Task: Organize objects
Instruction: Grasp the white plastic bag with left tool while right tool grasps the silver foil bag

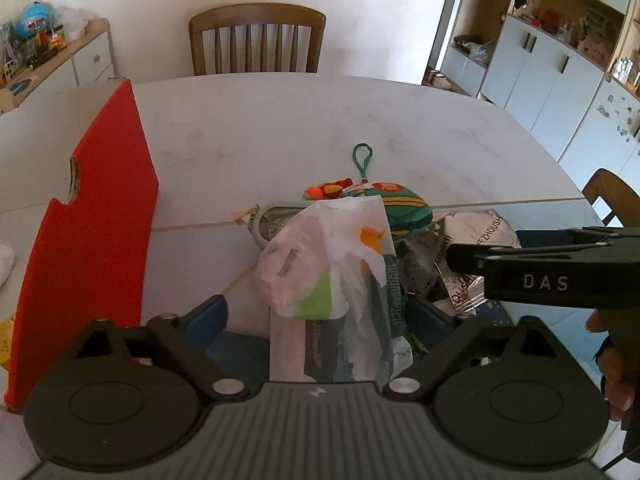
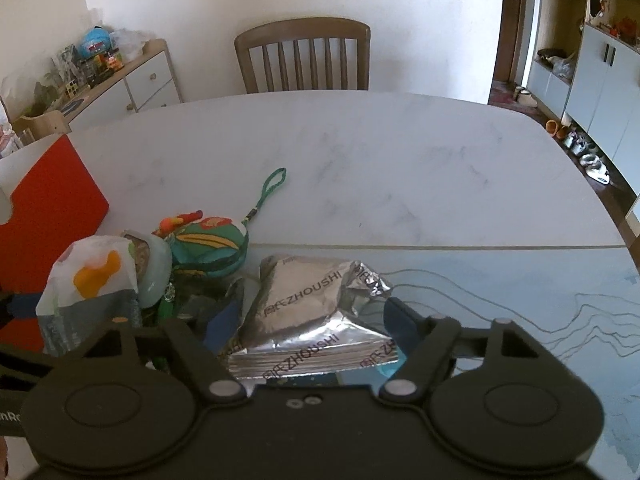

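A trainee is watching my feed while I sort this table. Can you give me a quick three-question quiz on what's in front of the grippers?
1. Multiple choice: what lies between the fingers of the right gripper?
A. a foil packet
B. a mug
C. a book
2. True or false: the green cord loop lies on the bare table, beyond the colourful pouch.
3. Fill in: the fingers of the left gripper stand either side of a white plastic ___.

Key: 1 A; 2 true; 3 bag.
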The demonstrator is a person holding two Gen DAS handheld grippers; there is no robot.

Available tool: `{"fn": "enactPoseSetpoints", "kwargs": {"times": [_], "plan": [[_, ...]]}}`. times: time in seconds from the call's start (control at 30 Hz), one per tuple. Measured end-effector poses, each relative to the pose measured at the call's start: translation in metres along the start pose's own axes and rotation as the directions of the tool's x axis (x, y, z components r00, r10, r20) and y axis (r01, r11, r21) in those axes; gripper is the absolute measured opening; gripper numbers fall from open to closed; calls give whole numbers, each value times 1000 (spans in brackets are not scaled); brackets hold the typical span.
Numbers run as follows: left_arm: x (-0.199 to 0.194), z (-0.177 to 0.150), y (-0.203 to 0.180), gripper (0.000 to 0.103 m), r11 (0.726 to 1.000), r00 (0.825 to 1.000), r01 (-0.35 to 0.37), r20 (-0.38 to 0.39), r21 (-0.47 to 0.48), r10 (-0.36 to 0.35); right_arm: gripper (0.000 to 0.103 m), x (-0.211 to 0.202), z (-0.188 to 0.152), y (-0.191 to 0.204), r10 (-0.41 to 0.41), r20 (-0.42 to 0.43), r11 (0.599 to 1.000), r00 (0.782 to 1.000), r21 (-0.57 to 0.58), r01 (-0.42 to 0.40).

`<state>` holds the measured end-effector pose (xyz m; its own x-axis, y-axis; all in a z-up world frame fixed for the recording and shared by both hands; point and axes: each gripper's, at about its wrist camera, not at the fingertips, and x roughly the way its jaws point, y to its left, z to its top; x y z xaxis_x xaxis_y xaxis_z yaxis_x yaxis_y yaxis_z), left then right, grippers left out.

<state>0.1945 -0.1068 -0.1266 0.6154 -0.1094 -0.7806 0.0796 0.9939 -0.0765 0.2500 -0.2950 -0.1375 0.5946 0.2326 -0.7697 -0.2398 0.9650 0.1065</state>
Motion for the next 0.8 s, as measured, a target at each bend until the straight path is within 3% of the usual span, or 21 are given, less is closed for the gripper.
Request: {"fn": "enactPoseSetpoints", "kwargs": {"times": [0.1, 0.17, 0.27, 0.47, 0.53, 0.8], "plan": [[2, 2, 1, 86, 1000, 1000, 15, -22, -20, -15, 76, 2, -1, 0, 1, -3, 1000, 1000, -1, -1], [3, 4, 2, 73, 1000, 999, 19, -32, -25, -20, 76, 2, -1, 0, 1, -3, 1000, 1000, -2, -1], [4, 7, 2, 66, 999, 999, 26, -43, -24, -27, 71, 3, -1, 1, 1, -3, 1000, 1000, -8, -1], [1, 7, -1, 50, 1000, 999, 11, -39, -10, -12, 55, 2, 0, 2, -2, 6, 1000, 1000, -6, 2], [-1, 8, 0, 46, 1000, 999, 13, -34, -17, -13, 45, 2, 1, 2, 3, 7, 1000, 1000, -5, -3], [-13, 16, 3, 41, 1000, 1000, -4, -23, -23, 3, 41, -8, 3, 2, 2, 29, 1000, 1000, 15, -2]]}}
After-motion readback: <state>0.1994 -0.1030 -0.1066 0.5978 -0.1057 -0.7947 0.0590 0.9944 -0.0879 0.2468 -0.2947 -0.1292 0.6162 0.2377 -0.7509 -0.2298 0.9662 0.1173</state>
